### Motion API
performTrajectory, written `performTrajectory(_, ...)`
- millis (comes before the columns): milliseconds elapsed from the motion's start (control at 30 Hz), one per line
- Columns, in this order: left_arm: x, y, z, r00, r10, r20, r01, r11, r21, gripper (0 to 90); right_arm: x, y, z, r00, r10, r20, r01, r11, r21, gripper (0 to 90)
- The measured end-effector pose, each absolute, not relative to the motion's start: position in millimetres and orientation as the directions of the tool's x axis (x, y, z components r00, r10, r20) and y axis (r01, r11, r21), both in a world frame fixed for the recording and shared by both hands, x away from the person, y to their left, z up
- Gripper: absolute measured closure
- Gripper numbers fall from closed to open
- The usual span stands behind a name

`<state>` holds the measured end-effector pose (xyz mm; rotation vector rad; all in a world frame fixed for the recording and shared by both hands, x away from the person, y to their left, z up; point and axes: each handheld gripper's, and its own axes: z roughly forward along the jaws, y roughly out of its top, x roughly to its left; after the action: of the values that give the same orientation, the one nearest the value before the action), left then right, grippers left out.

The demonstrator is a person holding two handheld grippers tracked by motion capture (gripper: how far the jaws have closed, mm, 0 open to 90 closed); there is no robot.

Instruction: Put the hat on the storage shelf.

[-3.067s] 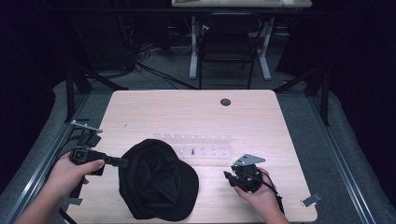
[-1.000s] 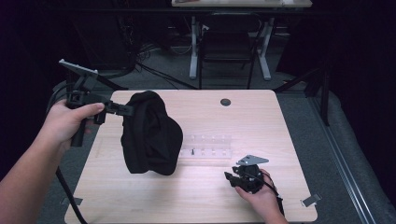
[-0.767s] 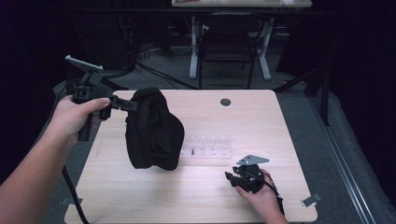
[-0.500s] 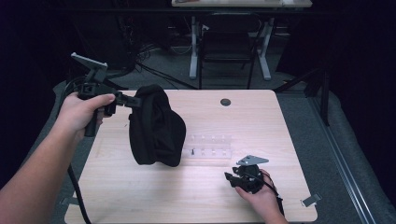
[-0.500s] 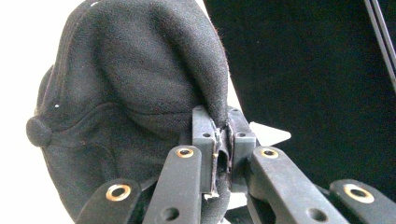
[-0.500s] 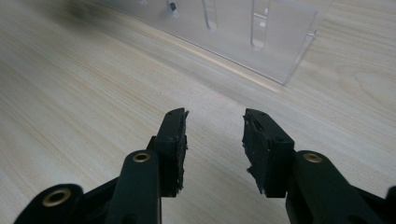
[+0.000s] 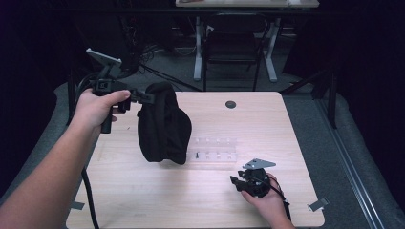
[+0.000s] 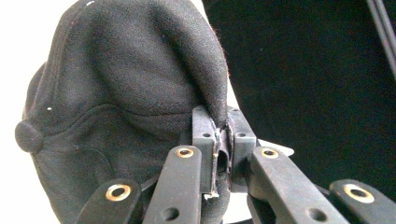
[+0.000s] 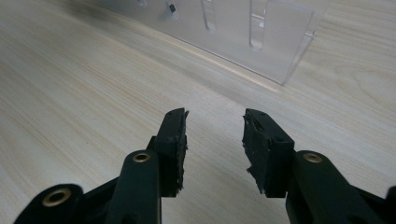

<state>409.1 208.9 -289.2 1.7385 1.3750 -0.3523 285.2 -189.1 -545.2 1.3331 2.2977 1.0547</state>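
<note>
- Pinching a fold of the black cap (image 8: 116,93), the left gripper (image 8: 222,140) had its jaws pressed together on the fabric.
- The cap hung clear above the table's (image 7: 157,200) left half, just left of the clear plastic rack (image 7: 217,149).
- The right gripper (image 9: 215,140) rested low over the wood near that rack, jaws spread with nothing between them.

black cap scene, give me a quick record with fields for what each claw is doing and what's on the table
held item: black fabric cap with a top button, hanging clear above the table
left claw: shut on a fold of the cap's edge
right claw: open, nothing between its pads, low over the table
table: light wooden tabletop
other item: clear plastic slotted rack, lying flat beside the cap
rack versus right claw: apart
</note>
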Motion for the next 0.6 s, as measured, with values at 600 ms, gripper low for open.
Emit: performTrajectory(600,418.3,202.0,-285.4,0.345,0.657,-0.671,0.887,0.007,0.462,85.2,285.5,-189.8,-545.3,-0.534,0.837,0.12,0.631,0.3,0.716,59.1)
